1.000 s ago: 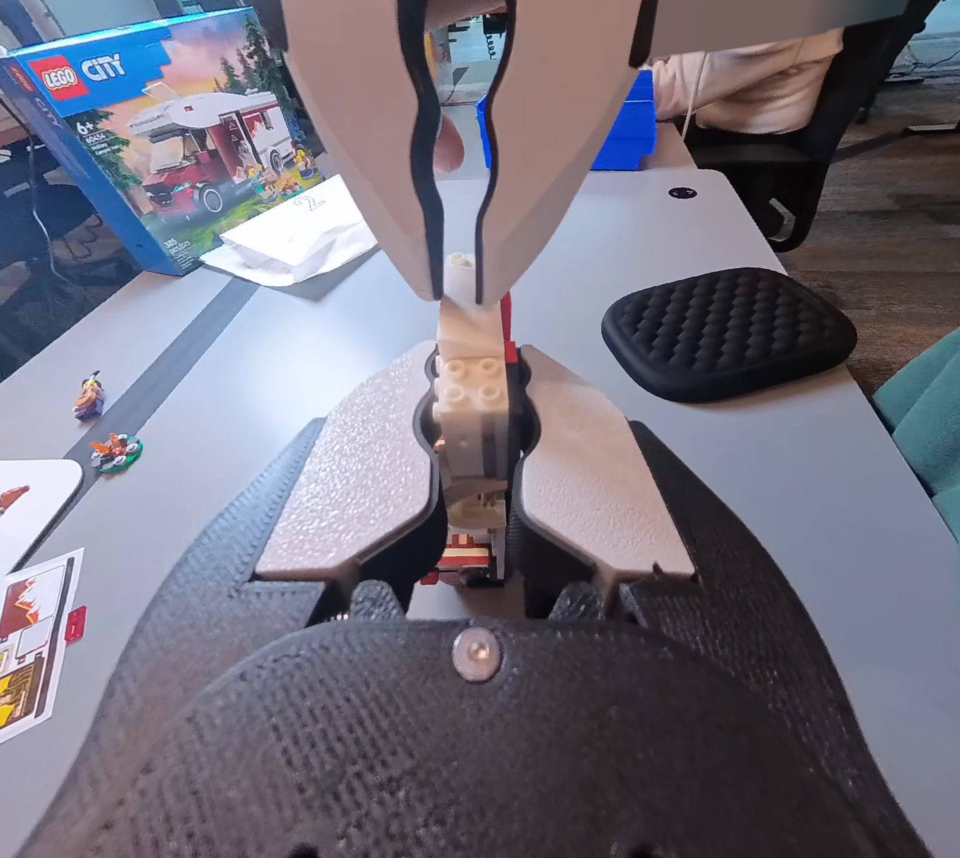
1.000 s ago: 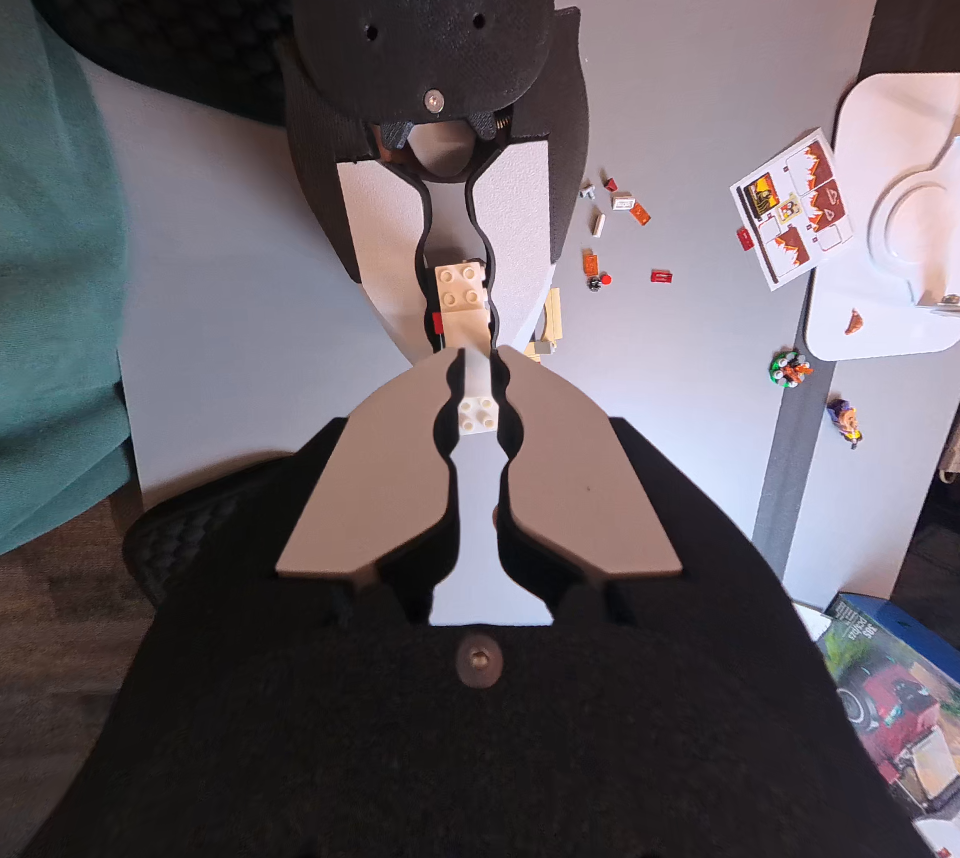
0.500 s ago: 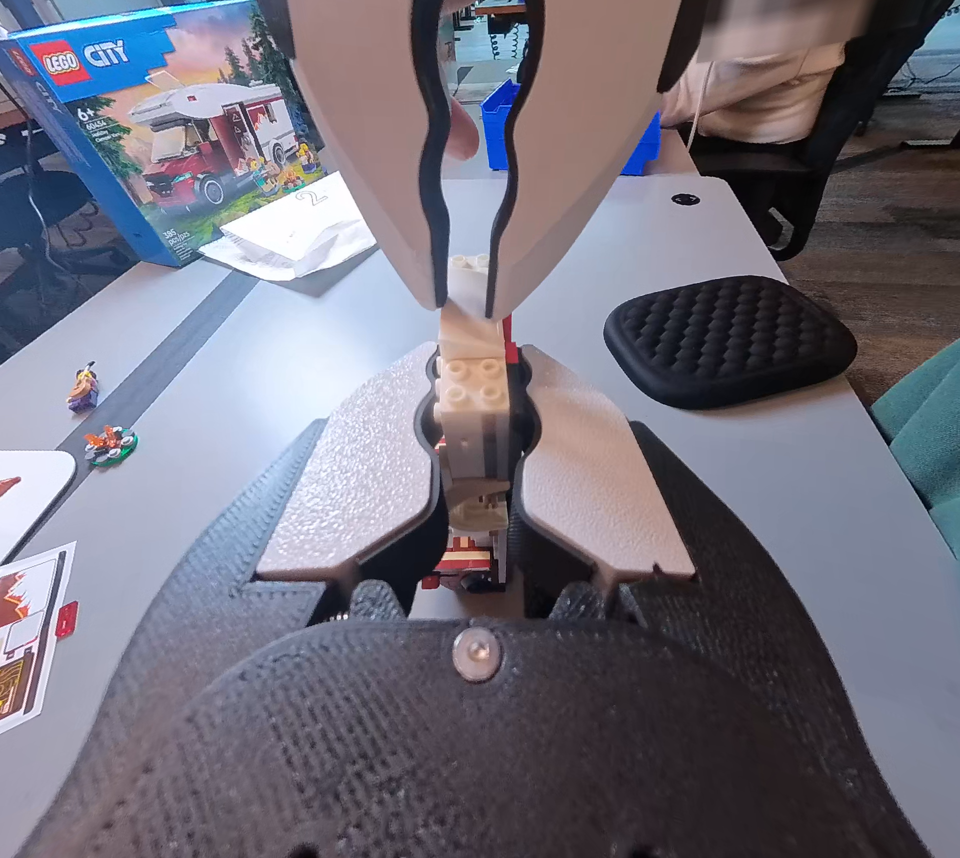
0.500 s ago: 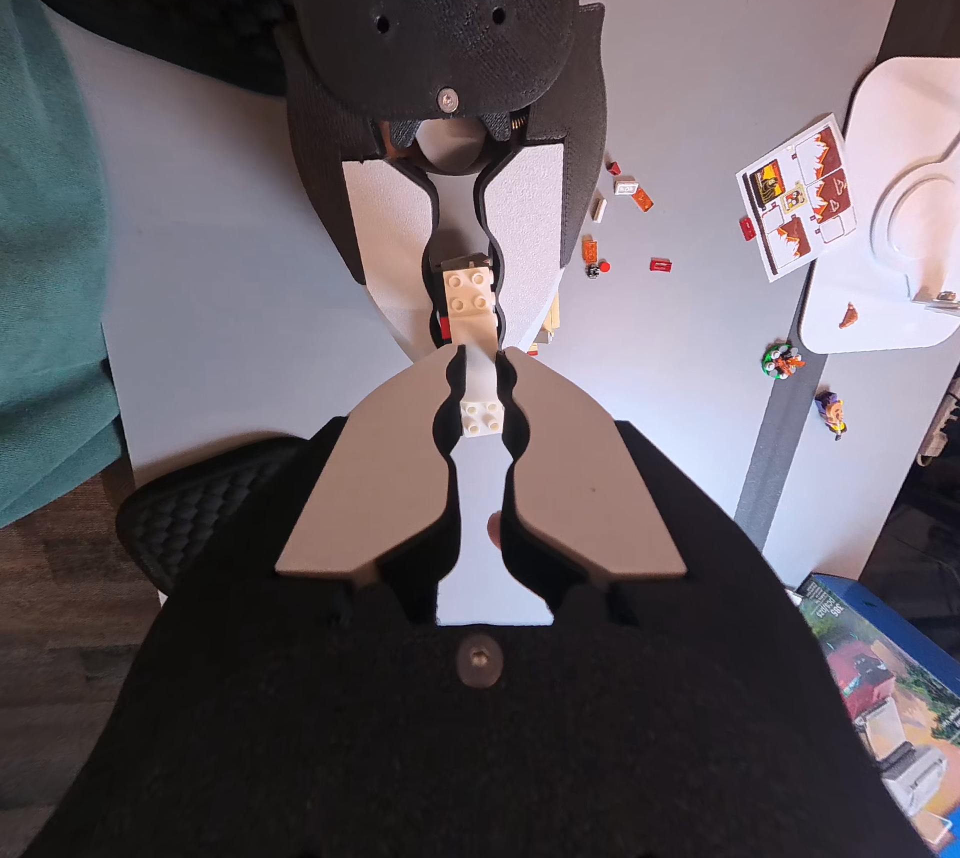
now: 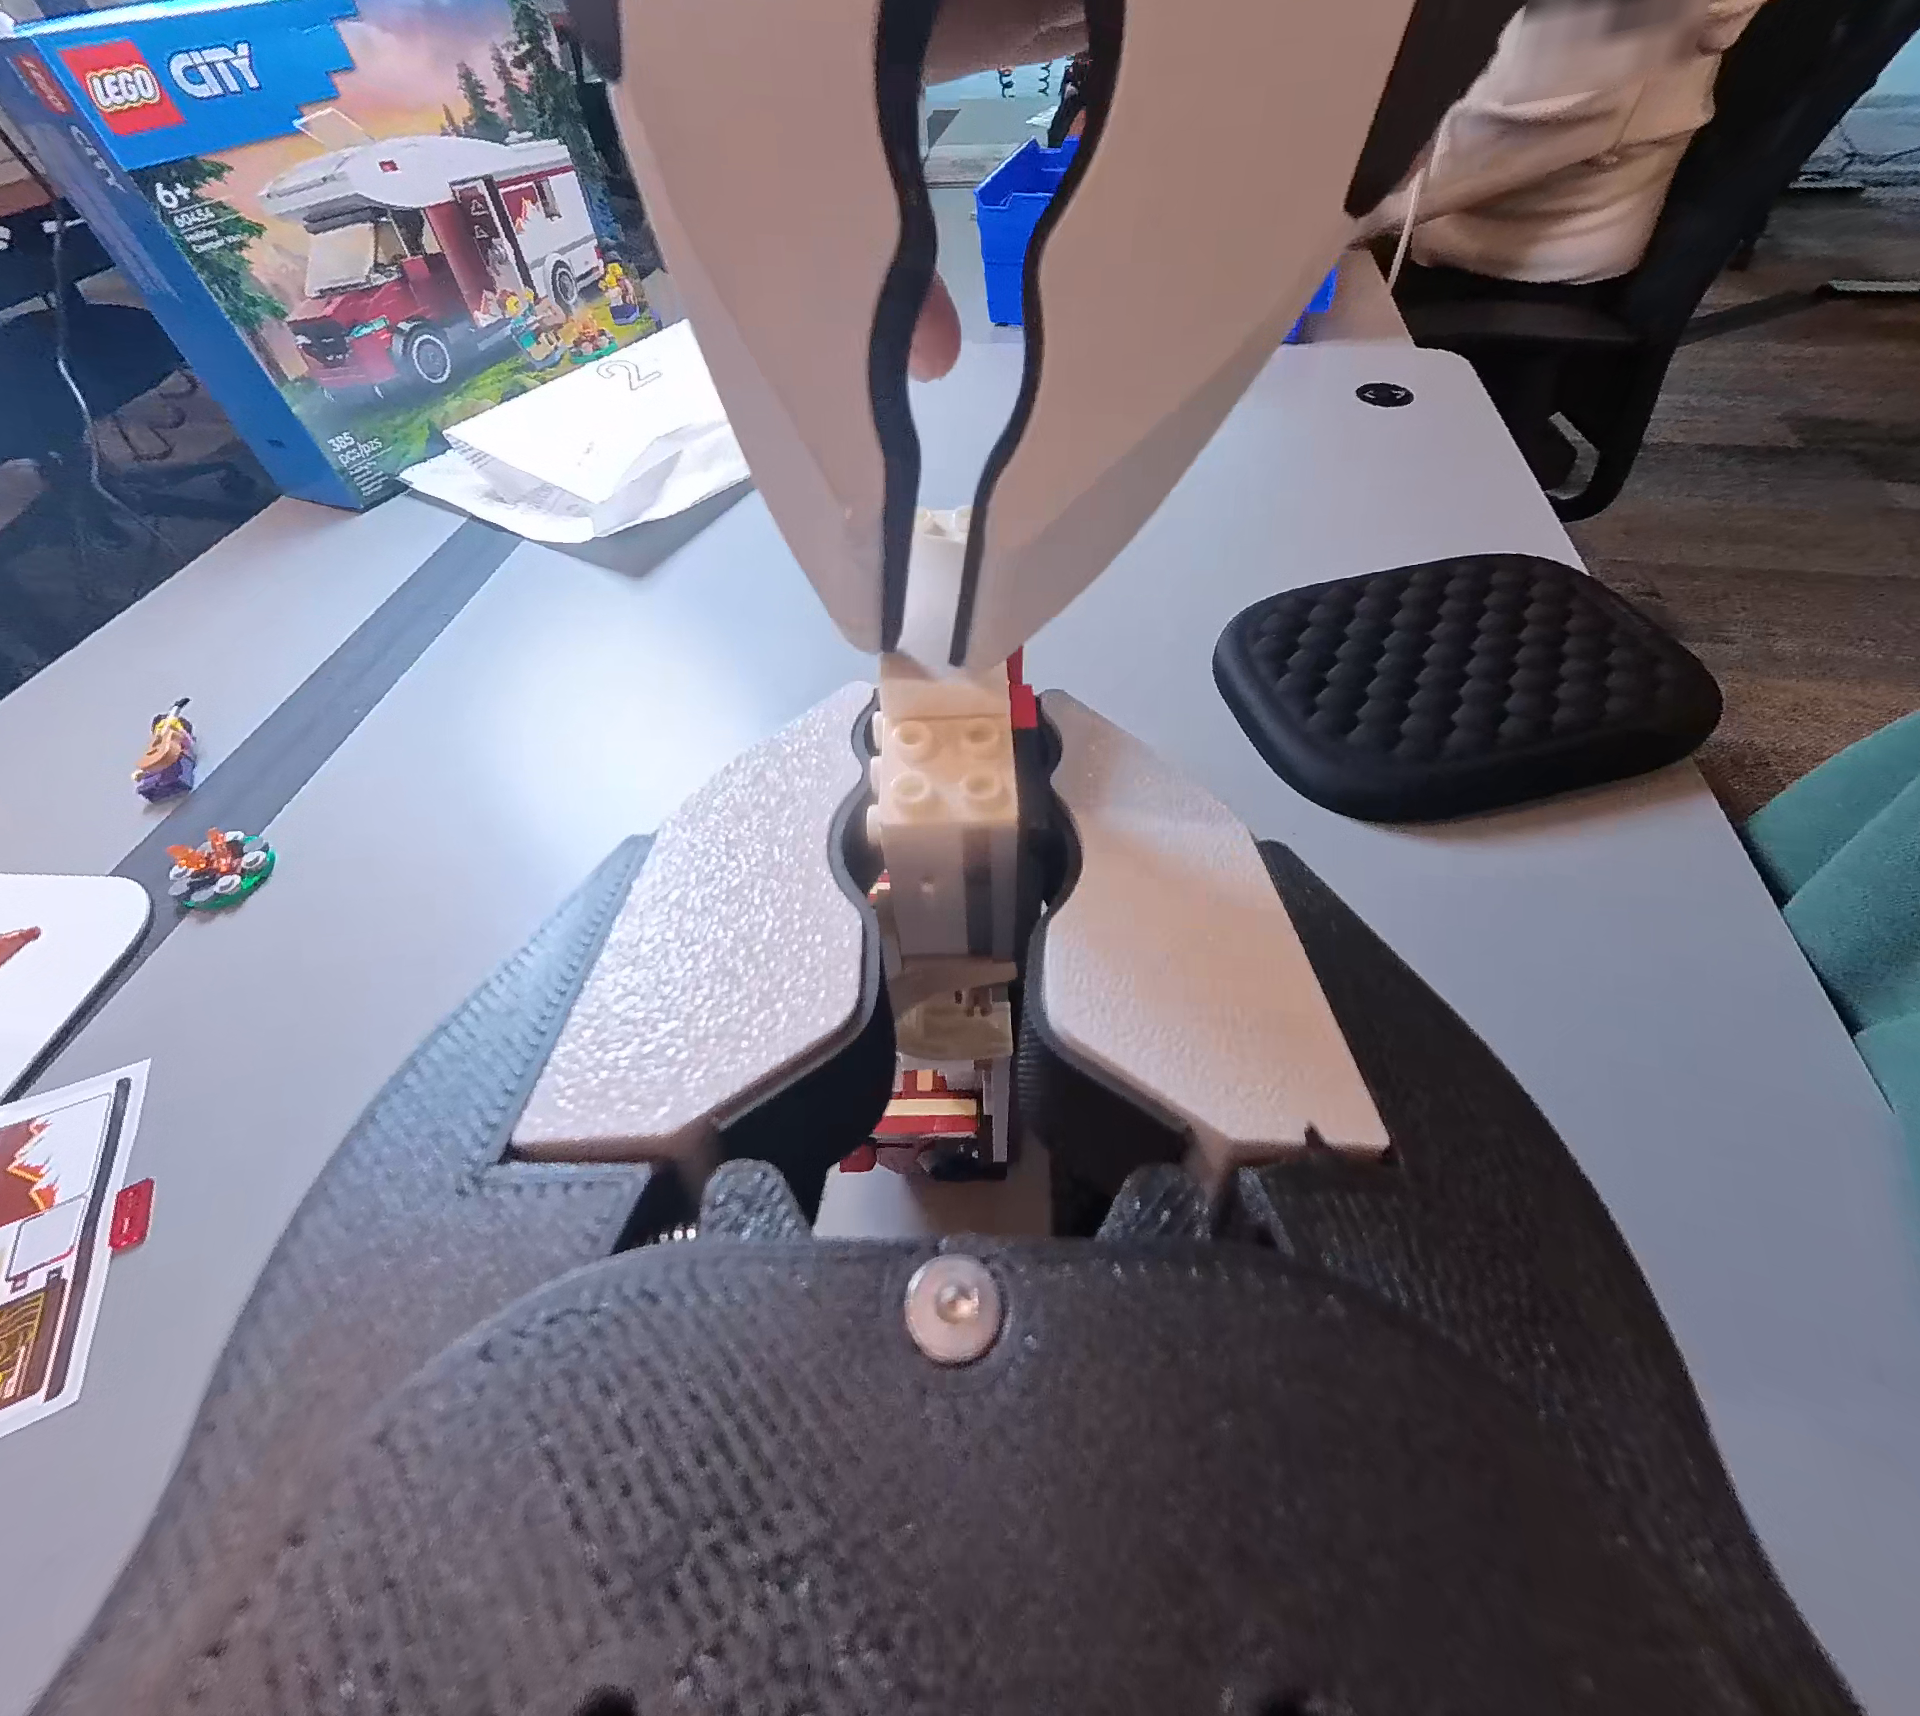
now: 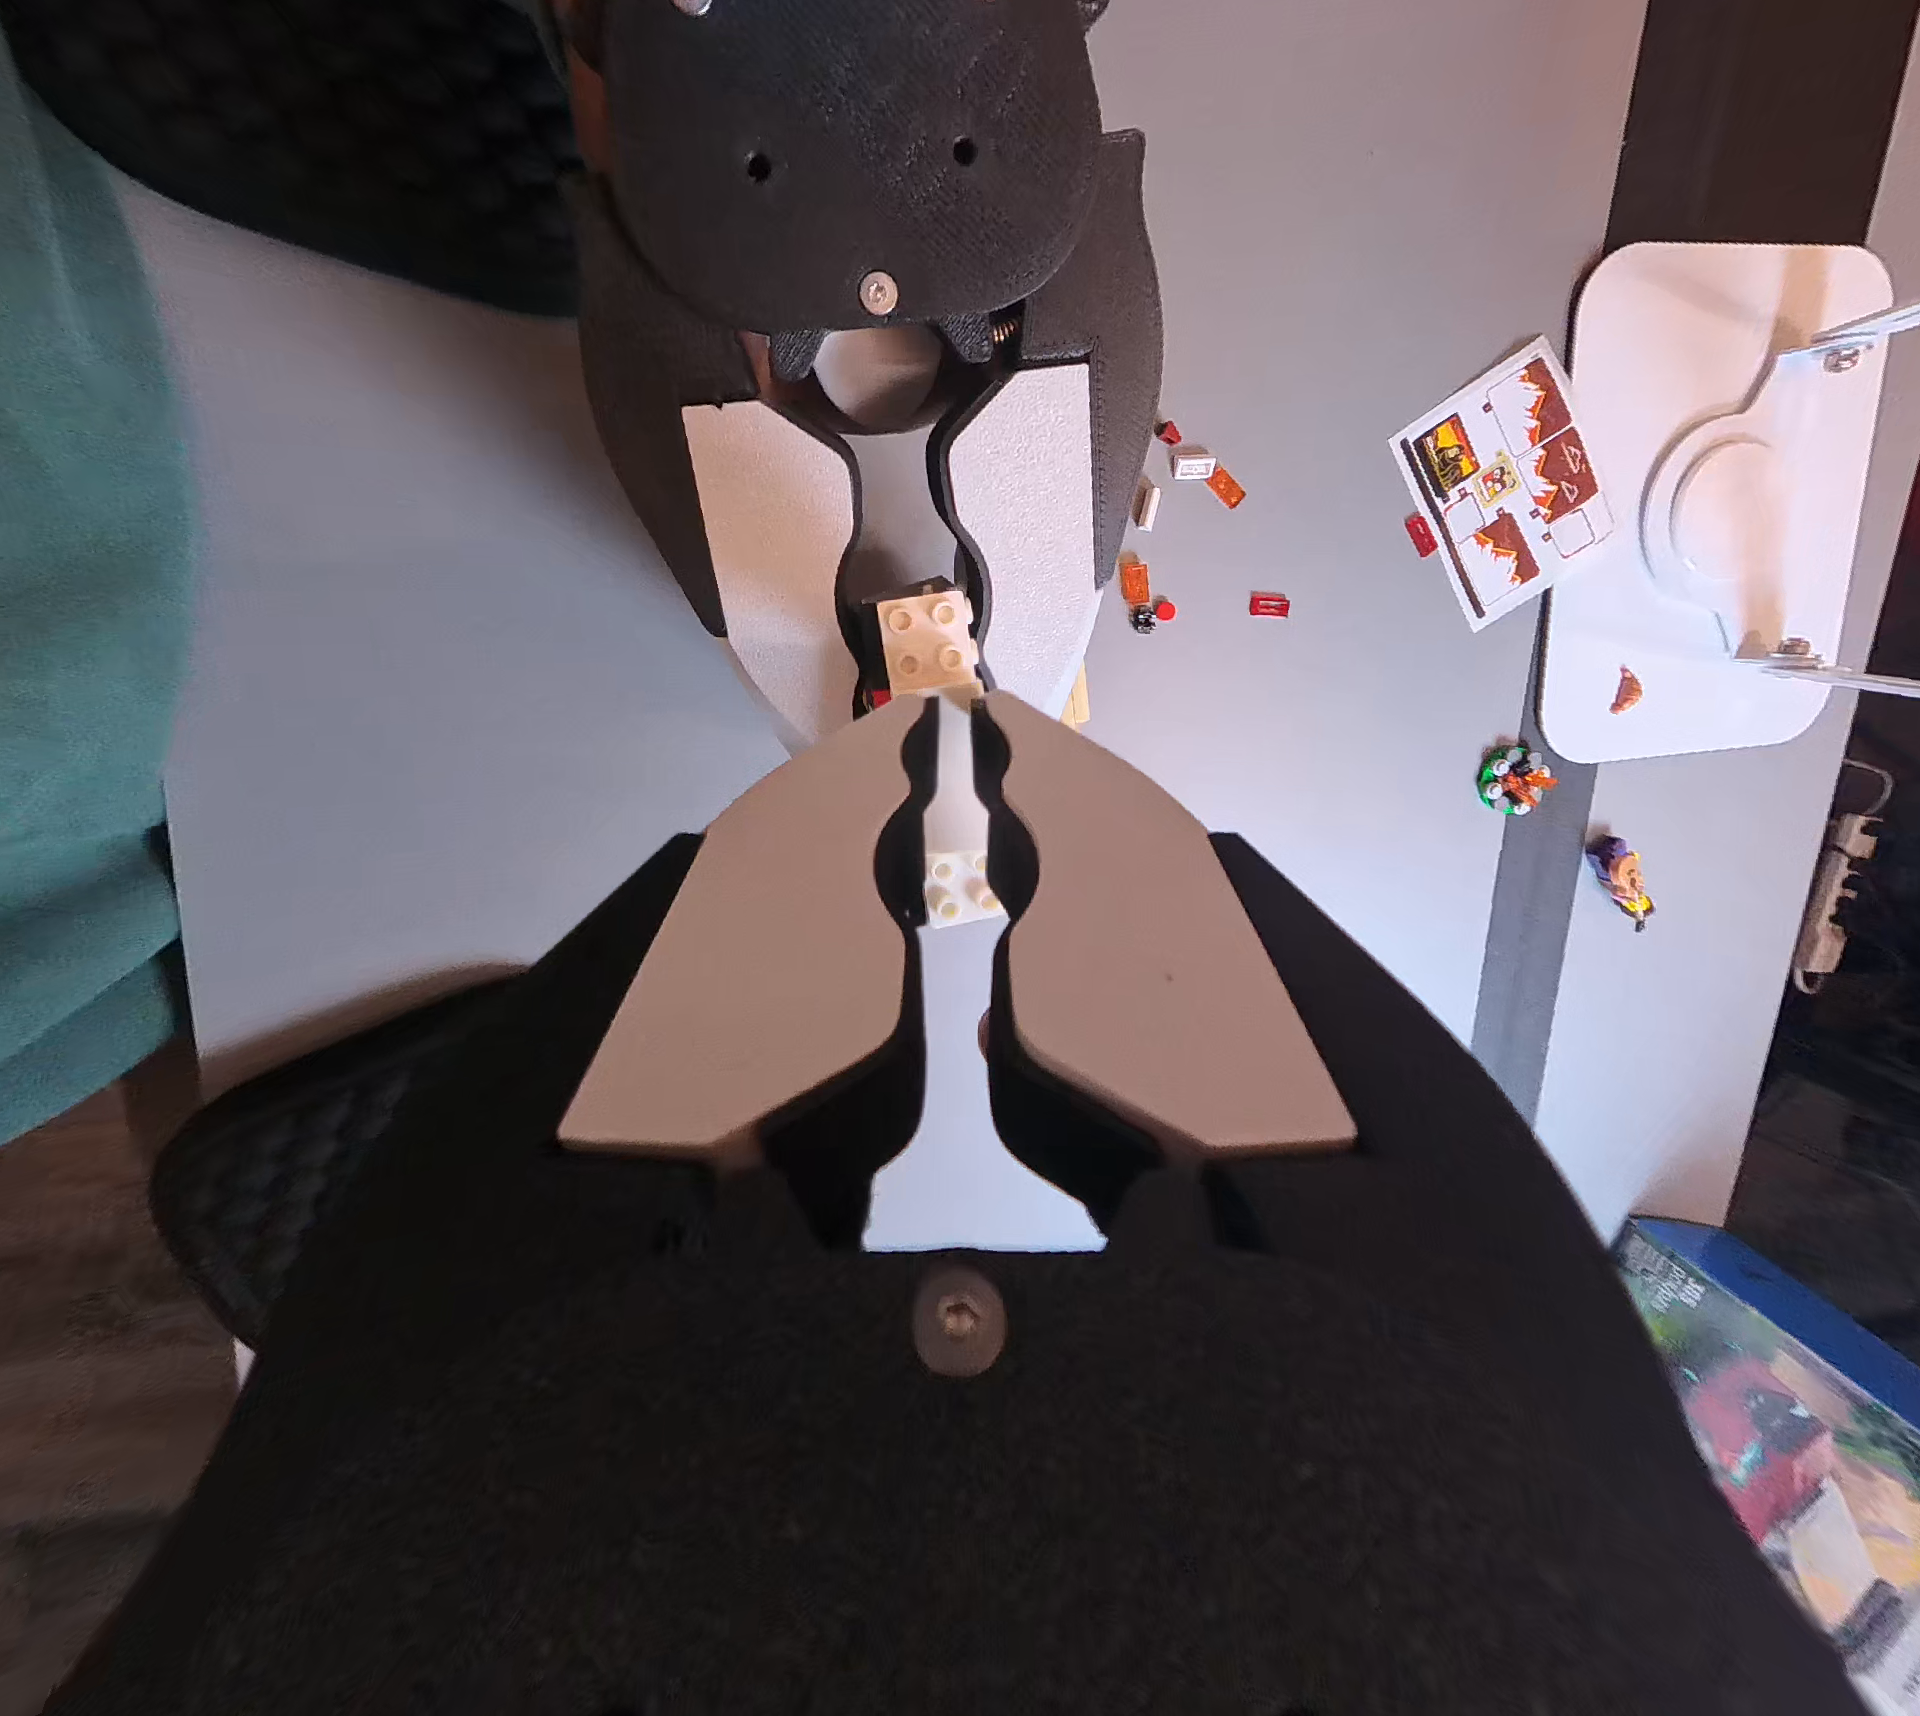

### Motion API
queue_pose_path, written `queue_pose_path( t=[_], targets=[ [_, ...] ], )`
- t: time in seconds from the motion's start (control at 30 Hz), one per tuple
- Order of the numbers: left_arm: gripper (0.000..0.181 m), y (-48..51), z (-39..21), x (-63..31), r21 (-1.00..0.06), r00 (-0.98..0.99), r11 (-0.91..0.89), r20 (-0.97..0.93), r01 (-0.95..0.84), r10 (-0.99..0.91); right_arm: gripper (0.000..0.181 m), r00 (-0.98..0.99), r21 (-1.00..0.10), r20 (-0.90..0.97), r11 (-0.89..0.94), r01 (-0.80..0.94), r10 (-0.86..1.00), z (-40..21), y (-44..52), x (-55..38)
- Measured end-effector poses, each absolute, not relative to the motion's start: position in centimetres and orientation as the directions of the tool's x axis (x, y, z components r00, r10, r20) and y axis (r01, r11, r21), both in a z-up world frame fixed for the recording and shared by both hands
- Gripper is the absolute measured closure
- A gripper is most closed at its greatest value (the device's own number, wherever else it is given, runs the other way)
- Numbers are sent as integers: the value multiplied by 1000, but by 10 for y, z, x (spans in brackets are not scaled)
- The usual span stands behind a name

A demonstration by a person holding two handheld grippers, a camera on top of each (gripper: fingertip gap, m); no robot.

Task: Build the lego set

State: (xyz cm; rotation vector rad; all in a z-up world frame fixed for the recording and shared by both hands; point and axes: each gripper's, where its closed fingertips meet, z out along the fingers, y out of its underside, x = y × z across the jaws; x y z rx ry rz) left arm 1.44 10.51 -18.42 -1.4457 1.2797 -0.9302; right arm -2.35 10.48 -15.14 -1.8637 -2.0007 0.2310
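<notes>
Left tool (image 5: 951, 731) clamped on the partly built lego model (image 5: 945, 845), white studded top, red and dark below. Right tool (image 6: 956, 716) clamped on a long white brick (image 6: 961, 866), its far end touching the model's top (tools tip to tip, little room between). Grey tabletop (image 5: 520, 731) smooth; black dimpled pad (image 5: 1455, 679) near its right edge. Loose small pieces (image 6: 1195, 513) and sticker sheet (image 6: 1501, 482) beyond. Set box (image 5: 312, 212) farthest.
</notes>
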Motion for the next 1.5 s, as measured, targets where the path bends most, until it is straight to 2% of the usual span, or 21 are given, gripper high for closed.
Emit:
queue_pose_path(
  t=[0.43,0.9,1.07,1.1,1.2,1.27,1.4,1.47,1.5],
  targets=[
    [156,109,-185,13,-966,171,-6,-40,-258,-985,181,-68,-287,159,112,951,985,-153,106,-26],
    [156,110,-185,13,-965,177,-11,-37,-263,-984,181,-40,-291,122,75,954,992,-153,107,-27],
    [157,110,-184,12,-967,172,-8,-37,-255,-984,181,-75,-297,202,134,946,976,-152,107,-28],
    [156,109,-184,11,-967,170,11,-55,-254,-984,172,-72,-321,227,145,936,971,-149,107,-28],
    [157,103,-183,9,-959,164,100,-147,-264,-975,141,-13,-504,240,136,853,971,-131,101,-21],
    [157,97,-184,8,-953,149,148,-192,-266,-970,130,29,-555,280,137,821,960,-137,100,-2],
    [156,86,-184,11,-943,106,223,-255,-245,-961,132,100,-644,358,168,746,928,-170,96,15],
    [156,80,-185,13,-931,82,281,-307,-233,-948,141,134,-711,373,190,677,918,-180,92,11],
    [156,76,-186,13,-924,69,308,-331,-226,-941,152,135,-745,360,198,637,923,-184,85,8]
  ],
)
